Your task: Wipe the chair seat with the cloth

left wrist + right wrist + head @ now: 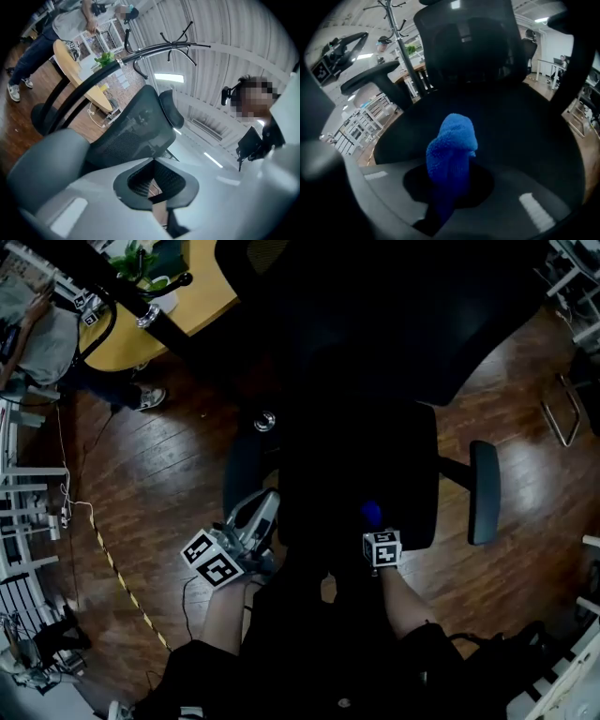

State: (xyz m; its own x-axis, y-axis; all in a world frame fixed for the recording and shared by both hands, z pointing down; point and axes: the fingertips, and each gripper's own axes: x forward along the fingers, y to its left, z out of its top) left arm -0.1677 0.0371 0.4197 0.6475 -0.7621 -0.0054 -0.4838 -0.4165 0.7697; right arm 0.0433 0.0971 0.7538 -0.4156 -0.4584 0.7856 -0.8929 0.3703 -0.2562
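right gripper view: right gripper (449, 178) clamps blue cloth (452, 140) over seat (525, 140); left gripper (153, 163) closed.

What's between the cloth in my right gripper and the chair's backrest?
Only bare black seat: in the right gripper view nothing lies on it between the blue cloth and the backrest.
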